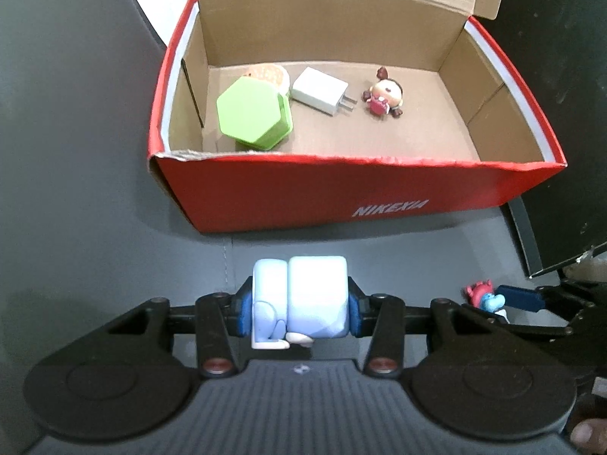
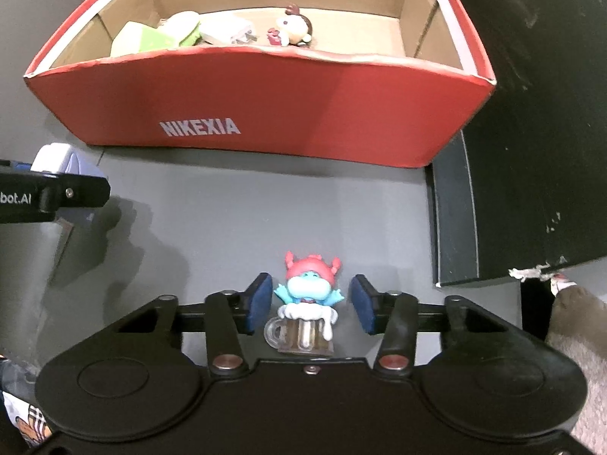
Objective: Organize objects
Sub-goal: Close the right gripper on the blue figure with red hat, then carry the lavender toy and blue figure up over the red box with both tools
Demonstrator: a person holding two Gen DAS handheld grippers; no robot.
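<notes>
A pale blue block toy [image 1: 299, 299] is clamped between the jaws of the left gripper [image 1: 299, 313], held above the dark grey counter [image 1: 95, 189] just in front of a red shoebox [image 1: 341, 189]. The open box already holds a green hexagonal container [image 1: 252, 113], a white charger [image 1: 320, 91] and a small doll [image 1: 383, 96].

To the right, a blue figurine with a red hat [image 2: 309, 284], sitting in a toy beer mug, stands on the counter between the jaws of the right gripper [image 2: 309, 303]. Those jaws are apart, one pad on either side, neither touching it.

Likely risks: the smooth block could slip from the pads, or catch on the near wall of the box if carried too low. The figurine looks top-heavy, so an off-centre squeeze could tip it. The two grippers are close together and could bump.
</notes>
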